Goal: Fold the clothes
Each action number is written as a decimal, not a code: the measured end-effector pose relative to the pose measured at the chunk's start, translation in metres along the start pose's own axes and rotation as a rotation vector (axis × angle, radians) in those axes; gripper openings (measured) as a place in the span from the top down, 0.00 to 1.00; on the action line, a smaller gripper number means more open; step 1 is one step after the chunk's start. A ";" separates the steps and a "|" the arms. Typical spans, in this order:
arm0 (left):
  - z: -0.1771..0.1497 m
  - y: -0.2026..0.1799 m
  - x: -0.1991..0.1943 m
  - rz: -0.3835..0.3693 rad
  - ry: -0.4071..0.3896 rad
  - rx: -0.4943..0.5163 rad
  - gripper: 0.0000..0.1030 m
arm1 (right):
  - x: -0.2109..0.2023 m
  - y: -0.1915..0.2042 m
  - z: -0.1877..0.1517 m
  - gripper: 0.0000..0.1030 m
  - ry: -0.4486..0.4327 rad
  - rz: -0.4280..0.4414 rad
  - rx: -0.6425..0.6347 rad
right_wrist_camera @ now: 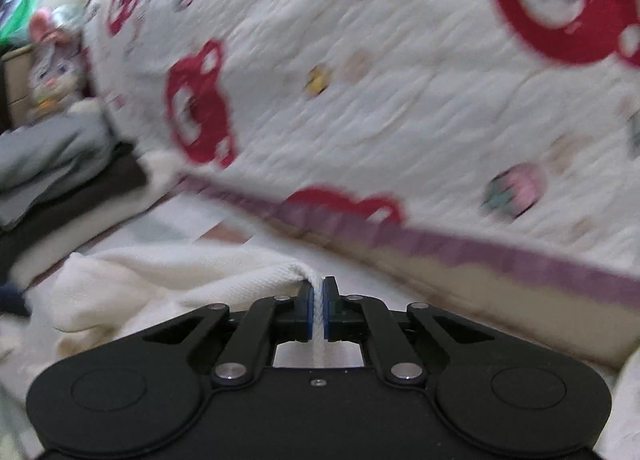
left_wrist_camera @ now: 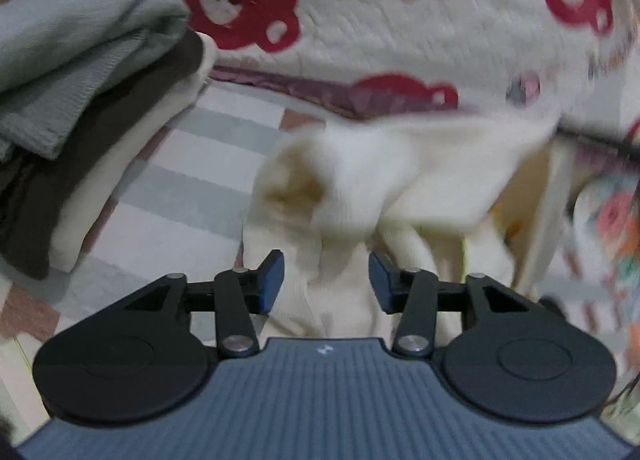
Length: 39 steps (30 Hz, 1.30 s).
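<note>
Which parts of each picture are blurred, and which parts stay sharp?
Left wrist view: the left gripper is sharp, while the cream garment between its open fingers is smeared. Right wrist view: the right gripper and the pinched fold are sharp; the bear-print quilt behind is streaked. Both views bend straight lines.

- Your left gripper (left_wrist_camera: 326,280) sits with its jaws apart, either side of the bunched garment (left_wrist_camera: 360,196) lying on the sheet (left_wrist_camera: 224,180).
- Left of that garment lies the stack of folded clothes (left_wrist_camera: 80,100) (three layers, one on another).
- Behind both rises the quilt (left_wrist_camera: 400,20).
- Your right gripper (right_wrist_camera: 319,300) pinches a garment edge (right_wrist_camera: 316,284); the stuffed toy (right_wrist_camera: 52,72) sits far left, behind the stack.
</note>
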State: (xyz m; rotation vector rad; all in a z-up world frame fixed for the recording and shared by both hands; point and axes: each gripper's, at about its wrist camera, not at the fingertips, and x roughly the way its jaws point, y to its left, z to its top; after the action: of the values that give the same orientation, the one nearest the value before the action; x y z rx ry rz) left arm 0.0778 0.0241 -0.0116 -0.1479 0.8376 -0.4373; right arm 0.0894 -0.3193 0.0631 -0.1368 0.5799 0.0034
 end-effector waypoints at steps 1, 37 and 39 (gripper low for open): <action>-0.003 -0.003 0.005 0.015 0.013 0.017 0.52 | 0.001 -0.008 0.003 0.96 -0.003 -0.031 0.001; -0.015 0.033 0.077 0.102 0.156 -0.138 0.64 | 0.069 -0.076 -0.117 0.38 0.293 0.141 0.665; -0.014 0.033 0.075 0.071 0.167 -0.149 0.88 | 0.085 -0.071 -0.120 0.38 0.344 0.068 0.619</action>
State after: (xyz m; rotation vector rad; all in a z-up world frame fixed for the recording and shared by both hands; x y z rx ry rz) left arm 0.1219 0.0224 -0.0816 -0.2205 1.0372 -0.3233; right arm 0.0975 -0.4085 -0.0735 0.4929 0.9035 -0.1352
